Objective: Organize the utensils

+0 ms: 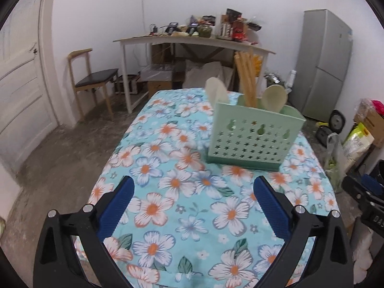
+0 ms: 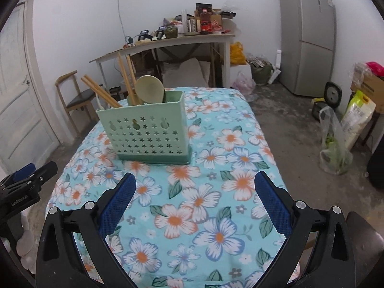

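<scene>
Mint-green utensil holder (image 2: 148,132) is standing upright on the floral-cloth surface (image 2: 216,192), carrying wooden chopsticks (image 2: 103,94) and pale spoons (image 2: 150,88) that are sticking up out of its top. Left gripper (image 1: 194,196) and right gripper (image 2: 194,192) are both hovering short of the holder, blue fingers (image 2: 120,206) spread wide apart and holding nothing.

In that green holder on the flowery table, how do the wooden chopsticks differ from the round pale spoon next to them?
The chopsticks are thin, straight, tan sticks; the spoon shows a broad, rounded, pale greenish head. There are several chopsticks, leaning at different angles, some slanting far to the left; the spoon is a single piece. The chopsticks reach higher above the holder than the spoon does. Both stand inside the holder and stick out above its rim.
</scene>
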A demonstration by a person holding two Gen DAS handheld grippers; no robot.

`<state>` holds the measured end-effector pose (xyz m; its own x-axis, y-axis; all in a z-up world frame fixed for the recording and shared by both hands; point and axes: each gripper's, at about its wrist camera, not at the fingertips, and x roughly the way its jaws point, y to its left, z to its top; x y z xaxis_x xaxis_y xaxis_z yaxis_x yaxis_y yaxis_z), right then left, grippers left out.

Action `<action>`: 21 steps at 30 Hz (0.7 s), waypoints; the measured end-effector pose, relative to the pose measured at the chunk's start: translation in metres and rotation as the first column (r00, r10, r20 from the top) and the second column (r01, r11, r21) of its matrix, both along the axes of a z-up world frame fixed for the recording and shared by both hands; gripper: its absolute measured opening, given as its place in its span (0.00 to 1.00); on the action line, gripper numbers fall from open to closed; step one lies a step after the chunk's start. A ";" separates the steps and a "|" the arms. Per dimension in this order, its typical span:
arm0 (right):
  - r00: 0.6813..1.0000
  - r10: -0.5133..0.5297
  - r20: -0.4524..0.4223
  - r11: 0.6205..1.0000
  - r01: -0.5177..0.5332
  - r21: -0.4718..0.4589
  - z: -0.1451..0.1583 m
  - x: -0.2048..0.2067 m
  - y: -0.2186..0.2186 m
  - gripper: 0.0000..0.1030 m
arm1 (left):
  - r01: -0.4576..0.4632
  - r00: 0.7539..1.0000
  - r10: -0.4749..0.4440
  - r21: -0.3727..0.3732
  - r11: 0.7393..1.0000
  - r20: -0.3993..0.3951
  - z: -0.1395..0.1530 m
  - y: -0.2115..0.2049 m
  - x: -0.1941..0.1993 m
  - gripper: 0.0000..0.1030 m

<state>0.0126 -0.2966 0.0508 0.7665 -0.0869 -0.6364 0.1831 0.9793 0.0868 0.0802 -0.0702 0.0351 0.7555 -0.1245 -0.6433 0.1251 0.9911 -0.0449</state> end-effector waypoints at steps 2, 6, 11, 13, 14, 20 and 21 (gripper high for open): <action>1.000 -0.006 -0.004 1.000 0.006 -0.005 -0.001 0.000 0.000 0.92 | -0.021 1.000 0.020 0.024 0.999 0.005 -0.001 0.000 0.001 0.95; 1.000 -0.007 -0.017 1.000 0.007 -0.004 -0.003 0.003 -0.001 0.92 | -0.031 1.000 0.031 0.041 0.999 -0.002 -0.003 0.002 0.003 0.95; 0.999 -0.015 -0.038 1.000 0.015 -0.004 -0.007 0.008 -0.002 0.92 | -0.045 0.999 0.045 0.038 0.998 -0.019 -0.006 0.004 0.008 0.95; 0.999 -0.020 -0.043 1.000 0.020 -0.007 -0.008 0.009 -0.002 0.92 | -0.050 0.998 0.051 0.037 0.998 -0.025 -0.008 0.004 0.011 0.95; 0.999 -0.022 -0.046 1.000 0.022 -0.007 -0.009 0.010 -0.003 0.92 | -0.053 0.998 0.054 0.036 0.998 -0.029 -0.008 0.005 0.012 0.95; 0.998 -0.029 -0.061 1.000 0.029 -0.009 -0.012 0.014 -0.004 0.92 | -0.068 0.997 0.069 0.041 0.997 -0.041 -0.012 0.005 0.017 0.95; 0.998 -0.029 -0.064 1.000 0.028 -0.009 -0.013 0.014 -0.005 0.92 | -0.071 0.996 0.073 0.042 0.997 -0.044 -0.012 0.006 0.017 0.95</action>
<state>0.0270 -0.3013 0.0376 0.7214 -0.1135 -0.6832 0.2161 0.9741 0.0663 0.0976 -0.0646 0.0228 0.7316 -0.0437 -0.6804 0.0519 0.9986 -0.0083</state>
